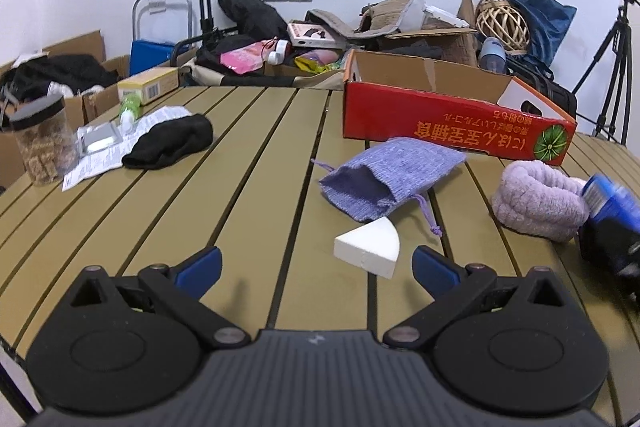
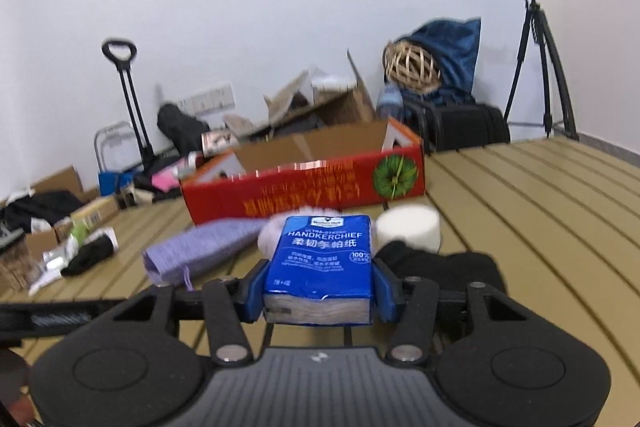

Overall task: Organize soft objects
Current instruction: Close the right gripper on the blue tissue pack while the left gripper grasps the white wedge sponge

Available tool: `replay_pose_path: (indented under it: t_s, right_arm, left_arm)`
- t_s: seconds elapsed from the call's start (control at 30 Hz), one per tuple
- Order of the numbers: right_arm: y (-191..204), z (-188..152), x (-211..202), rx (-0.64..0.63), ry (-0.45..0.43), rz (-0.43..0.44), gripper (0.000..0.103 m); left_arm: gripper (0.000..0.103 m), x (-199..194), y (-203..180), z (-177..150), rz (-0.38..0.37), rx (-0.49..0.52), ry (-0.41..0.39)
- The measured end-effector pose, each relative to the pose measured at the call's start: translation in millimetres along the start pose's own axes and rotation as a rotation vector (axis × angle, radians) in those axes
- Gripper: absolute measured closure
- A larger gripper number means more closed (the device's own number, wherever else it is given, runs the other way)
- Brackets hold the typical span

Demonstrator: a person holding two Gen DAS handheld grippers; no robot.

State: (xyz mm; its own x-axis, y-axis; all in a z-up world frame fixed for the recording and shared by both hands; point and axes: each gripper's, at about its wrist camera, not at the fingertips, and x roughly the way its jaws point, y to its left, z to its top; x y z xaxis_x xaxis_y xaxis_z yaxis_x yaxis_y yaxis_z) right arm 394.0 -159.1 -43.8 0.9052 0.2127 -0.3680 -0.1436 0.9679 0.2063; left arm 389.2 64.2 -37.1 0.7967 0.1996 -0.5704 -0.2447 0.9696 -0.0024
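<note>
**A:** What is filling the scene, biggest first?

**B:** A slatted tan worktop [image 1: 256, 163] is stretching across both views, and a red cardboard box [image 1: 452, 115] is sitting open-topped toward its far side. Just in front of it a purple knitted pouch [image 1: 384, 179] is lying on its side, mouth gaping toward the left wrist camera, with a fluffy lilac band [image 1: 536, 201] curled up to its right. A black cloth [image 1: 170, 143] is lying well apart at the left, resting partly on a printed sheet.

**A:** And the grippers?

**B:** The right gripper [image 2: 318, 287] is clamping a blue handkerchief pack [image 2: 320, 263], its jaws pressing on both sides and carrying it clear of the worktop, in front of the box. The left gripper [image 1: 316, 269] is hovering low with its jaws spread wide and nothing between them.

**A:** Smaller items?

**B:** A white foam wedge [image 1: 368, 247] is lying just beyond the left jaws, beside the pouch's drawstring, and a white foam cylinder [image 2: 408, 229] is standing near the box.
</note>
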Motion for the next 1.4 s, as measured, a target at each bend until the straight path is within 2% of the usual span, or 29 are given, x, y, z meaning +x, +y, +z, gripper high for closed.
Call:
replay_pose_path:
  t_s: [0.2, 0.57, 0.67, 0.8, 0.97, 1.07, 1.17, 1.2, 1.4]
  right_arm:
    - [-18, 8, -15, 0.019, -0.078, -0.057, 0.051]
    - [-60, 7, -22, 0.059, -0.085, -0.143, 0.051]
    - [-64, 5, -23, 0.05, -0.084, -0.153, 0.051]
    - [-65, 3, -25, 0.037, -0.086, -0.16, 0.051]
    - [-63, 1, -26, 0.024, -0.085, -0.157, 0.051]
    - [-60, 0, -26, 0.013, -0.084, -0.153, 0.051]
    - [-58, -1, -26, 0.005, -0.082, -0.15, 0.051]
    - [-58, -2, -27, 0.003, -0.082, -0.149, 0.051]
    - [-57, -4, -26, -0.01, -0.074, -0.146, 0.051]
  left_arm:
    - [0.0, 11, -7, 2, -0.008, 0.013, 0.003]
    - [0.0, 37, -15, 2, -0.008, -0.005, 0.021]
    - [0.008, 39, -17, 2, -0.007, -0.001, 0.025]
    - [0.027, 44, -20, 3, -0.008, 0.012, 0.04]
    - [0.031, 46, -21, 3, -0.005, 0.014, 0.051]
    - [0.04, 46, -23, 2, -0.007, 0.024, 0.047]
    - [0.053, 46, -25, 2, -0.021, 0.034, 0.038]
    - [0.061, 45, -25, 2, -0.024, 0.035, 0.035]
    - [0.066, 43, -26, 1, -0.033, 0.038, 0.022]
